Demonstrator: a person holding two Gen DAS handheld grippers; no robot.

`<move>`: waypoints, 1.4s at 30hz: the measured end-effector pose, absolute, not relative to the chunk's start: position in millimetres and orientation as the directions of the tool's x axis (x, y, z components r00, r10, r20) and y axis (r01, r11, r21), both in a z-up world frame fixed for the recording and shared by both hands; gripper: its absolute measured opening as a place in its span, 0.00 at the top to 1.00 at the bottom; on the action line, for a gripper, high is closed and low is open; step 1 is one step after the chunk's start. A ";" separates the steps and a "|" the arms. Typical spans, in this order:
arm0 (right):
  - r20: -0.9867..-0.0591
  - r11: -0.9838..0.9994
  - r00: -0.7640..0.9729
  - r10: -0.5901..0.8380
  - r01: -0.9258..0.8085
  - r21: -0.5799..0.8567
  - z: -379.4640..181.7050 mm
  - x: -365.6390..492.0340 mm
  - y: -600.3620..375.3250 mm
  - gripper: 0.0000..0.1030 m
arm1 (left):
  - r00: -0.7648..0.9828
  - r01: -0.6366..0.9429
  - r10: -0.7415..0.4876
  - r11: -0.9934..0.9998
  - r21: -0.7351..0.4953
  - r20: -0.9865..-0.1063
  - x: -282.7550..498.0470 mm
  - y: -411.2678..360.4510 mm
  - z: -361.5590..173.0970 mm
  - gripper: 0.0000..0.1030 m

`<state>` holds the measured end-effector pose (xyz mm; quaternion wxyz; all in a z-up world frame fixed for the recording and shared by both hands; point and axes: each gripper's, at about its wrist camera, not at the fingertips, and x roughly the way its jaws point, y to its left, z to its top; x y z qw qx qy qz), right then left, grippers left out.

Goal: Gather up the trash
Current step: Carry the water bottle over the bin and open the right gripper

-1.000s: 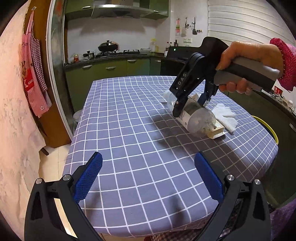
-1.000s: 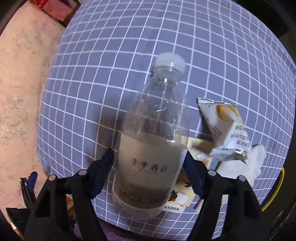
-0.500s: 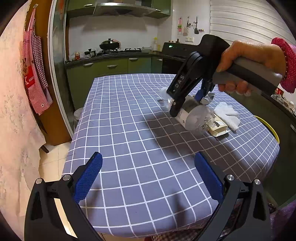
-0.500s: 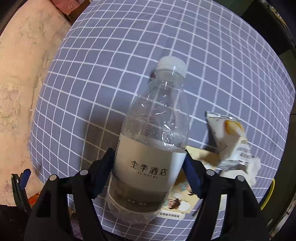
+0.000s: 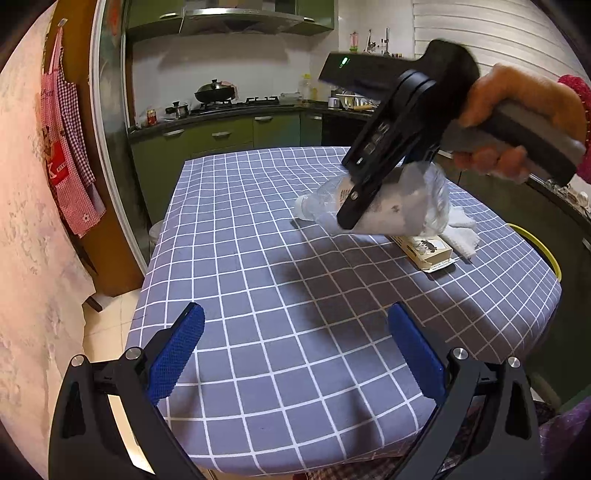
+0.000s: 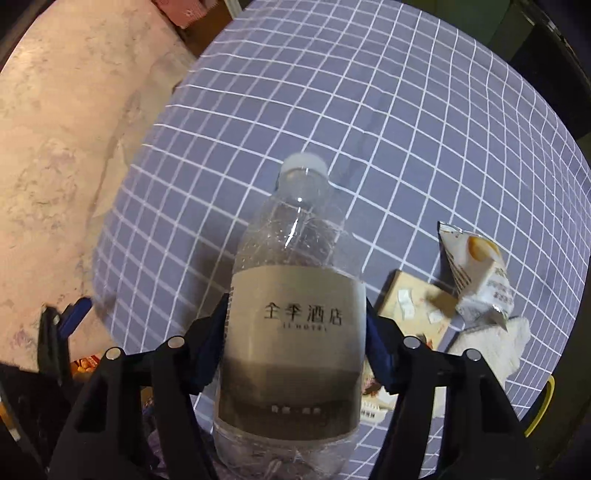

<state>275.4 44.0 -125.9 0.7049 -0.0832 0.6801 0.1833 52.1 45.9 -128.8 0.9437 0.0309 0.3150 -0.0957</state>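
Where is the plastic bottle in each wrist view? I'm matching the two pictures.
Left wrist view: plastic bottle upper right, clamped in the right hand-held gripper, above the checked tablecloth.
Right wrist view: bottle centre bottom, between the pads, cap pointing up.
Shared landmark: the small carton beside it.

A tabletop [image 5: 258, 280] under a blue-grey checked cloth stands before green kitchen cabinets [image 5: 221, 136]. A red checked apron [image 5: 70, 155] hangs at the left, apparently on a door, above pale floor tiles [image 5: 107, 321].

A home kitchen. Along the far wall run green cabinets [image 5: 236, 133] under a range hood [image 5: 236, 18], with a wok [image 5: 215, 91] on the gas hob [image 5: 240, 103]. A checked apron [image 5: 70, 147] hangs at the left, and a table in a grid-patterned cloth [image 5: 295, 295] stands nearer.
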 end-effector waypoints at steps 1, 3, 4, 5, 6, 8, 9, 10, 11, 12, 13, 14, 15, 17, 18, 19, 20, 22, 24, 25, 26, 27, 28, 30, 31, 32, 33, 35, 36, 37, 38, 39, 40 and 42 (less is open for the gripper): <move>-0.988 0.917 0.010 0.152 -0.374 0.138 -122.5 272.2 42.5 0.40 | 0.782 0.204 -0.162 0.979 0.002 -0.602 52.5 43.6 -128.6 0.05; -0.986 0.913 0.018 0.164 -0.380 0.145 -114.8 265.7 37.8 0.40 | 0.781 0.210 -0.160 0.978 0.012 -0.604 53.1 39.0 -128.4 0.05; -0.985 0.912 0.021 0.170 -0.381 0.149 -111.1 263.3 36.1 0.40 | 0.781 0.213 -0.158 0.977 0.019 -0.605 53.3 36.3 -128.2 0.05; -0.984 0.911 0.022 0.176 -0.383 0.154 -108.6 260.6 32.5 0.40 | 0.781 0.215 -0.157 0.976 0.023 -0.605 53.5 34.9 -127.9 0.05; -0.982 0.909 0.025 0.185 -0.384 0.162 -104.9 256.6 27.4 0.40 | 0.781 0.218 -0.156 0.976 0.029 -0.605 53.8 32.0 -127.0 0.05; -0.979 0.907 0.032 0.199 -0.385 0.172 -95.0 255.1 7.7 0.40 | 0.782 0.223 -0.156 0.974 0.037 -0.604 54.0 27.2 -124.8 0.05; -0.978 0.907 0.039 0.207 -0.384 0.176 -87.7 252.6 -4.0 0.40 | 0.782 0.227 -0.157 0.973 0.040 -0.603 54.3 25.6 -123.6 0.05; -0.976 0.907 0.046 0.214 -0.381 0.181 -81.4 251.7 -10.9 0.40 | 0.783 0.232 -0.160 0.972 0.044 -0.600 54.5 23.5 -122.6 0.05; -0.974 0.907 0.052 0.222 -0.378 0.186 -77.0 249.2 -18.3 0.40 | 0.783 0.237 -0.160 0.970 0.050 -0.600 54.8 19.8 -121.5 0.05; -0.971 0.908 0.065 0.231 -0.373 0.191 -71.8 246.3 -27.7 0.40 | 0.784 0.240 -0.161 0.969 0.053 -0.600 55.1 18.9 -120.6 0.05; -0.968 0.910 0.078 0.238 -0.367 0.194 -65.9 243.4 -37.5 0.40 | 0.784 0.244 -0.161 0.968 0.058 -0.600 55.5 15.8 -119.7 0.05; -0.966 0.911 0.087 0.245 -0.361 0.199 -59.8 243.1 -51.8 0.40 | 0.783 0.248 -0.162 0.967 0.062 -0.601 56.3 12.7 -119.1 0.05; -0.962 0.915 0.102 0.254 -0.347 0.205 -57.5 238.0 -62.3 0.40 | 0.781 0.254 -0.165 0.965 0.066 -0.602 57.6 8.3 -118.3 0.05; -0.954 0.925 0.137 0.268 -0.313 0.215 -48.0 229.8 -92.6 0.40 | 0.778 0.264 -0.171 0.962 0.068 -0.604 59.5 3.0 -117.3 0.05; -0.950 0.929 0.152 0.273 -0.297 0.219 -44.5 226.2 -105.4 0.40 | 0.776 0.273 -0.177 0.959 0.070 -0.606 61.1 -1.7 -116.7 0.05; -0.946 0.935 0.169 0.278 -0.273 0.226 -40.9 221.0 -122.3 0.40 | 0.774 0.280 -0.181 0.957 0.072 -0.607 62.4 -5.7 -116.2 0.05; -0.943 0.939 0.180 0.281 -0.256 0.231 -40.3 217.5 -131.7 0.40 | 0.773 0.286 -0.185 0.955 0.074 -0.607 63.7 -8.7 -115.8 0.05; -0.933 0.950 0.220 0.284 -0.196 0.243 -35.1 203.3 -170.2 0.40 | 0.768 0.304 -0.194 0.949 0.081 -0.610 66.8 -18.9 -115.4 0.05; -0.926 0.960 0.259 0.275 -0.130 0.248 -32.6 189.4 -207.3 0.40 | 0.762 0.322 -0.201 0.942 0.092 -0.616 70.6 -30.5 -115.7 0.05; -0.923 0.964 0.278 0.267 -0.093 0.251 -31.8 181.1 -228.8 0.40 | 0.760 0.330 -0.204 0.939 0.095 -0.618 72.0 -35.5 -115.7 0.05; -0.921 0.965 0.289 0.261 -0.065 0.254 -31.9 174.5 -244.5 0.40 | 0.756 0.340 -0.210 0.935 0.098 -0.620 73.7 -42.4 -115.4 0.05; -0.919 0.966 0.303 0.250 -0.019 0.257 -33.2 164.9 -268.8 0.40 | 0.753 0.349 -0.216 0.932 0.099 -0.621 75.3 -47.5 -115.4 0.05; -0.920 0.967 0.316 0.234 0.023 0.254 -35.1 156.7 -290.8 0.40 | 0.751 0.356 -0.223 0.929 0.098 -0.622 77.0 -53.2 -115.0 0.05; -0.922 0.962 0.328 0.208 0.104 0.254 -40.7 142.0 -332.4 0.39 | 0.744 0.373 -0.239 0.923 0.091 -0.624 80.5 -64.2 -114.0 0.05; -0.923 0.956 0.329 0.202 0.138 0.258 -45.5 135.5 -349.0 0.39 | 0.740 0.381 -0.248 0.921 0.086 -0.625 82.2 -70.0 -113.4 0.05; -0.924 0.950 0.330 0.193 0.172 0.260 -51.0 129.3 -363.8 0.39 | 0.738 0.386 -0.254 0.919 0.082 -0.625 82.9 -74.0 -112.9 0.05; -0.926 0.942 0.328 0.186 0.207 0.262 -56.7 122.3 -381.2 0.39 | 0.733 0.394 -0.262 0.916 0.078 -0.627 84.5 -80.6 -112.7 0.05; -0.930 0.928 0.321 0.181 0.258 0.269 -66.3 112.6 -410.5 0.39 | 0.726 0.408 -0.271 0.910 0.078 -0.632 87.0 -91.2 -112.3 0.05; -0.932 0.921 0.317 0.174 0.284 0.268 -74.4 107.6 -423.7 0.39 | 0.724 0.414 -0.271 0.906 0.085 -0.635 87.8 -97.5 -112.4 0.05; -0.934 0.914 0.313 0.174 0.301 0.271 -82.5 104.5 -433.1 0.39 | 0.722 0.420 -0.269 0.902 0.095 -0.638 88.2 -103.1 -112.6 0.05; -0.934 0.907 0.310 0.179 0.316 0.279 -89.5 101.7 -442.0 0.39 | 0.719 0.427 -0.268 0.898 0.104 -0.641 88.1 -108.4 -112.9 0.05; -0.934 0.899 0.308 0.183 0.332 0.286 -97.4 99.2 -451.1 0.39 | 0.718 0.432 -0.267 0.895 0.111 -0.643 88.6 -110.8 -112.8 0.05; -0.934 0.894 0.307 0.182 0.344 0.287 -103.9 98.1 -457.3 0.39 | 0.718 0.436 -0.263 0.892 0.121 -0.645 89.0 -115.1 -112.8 0.05; -0.935 0.887 0.306 0.180 0.361 0.289 -116.3 98.3 -464.5 0.39 | 0.716 0.440 -0.255 0.887 0.137 -0.649 89.9 -121.5 -112.2 0.05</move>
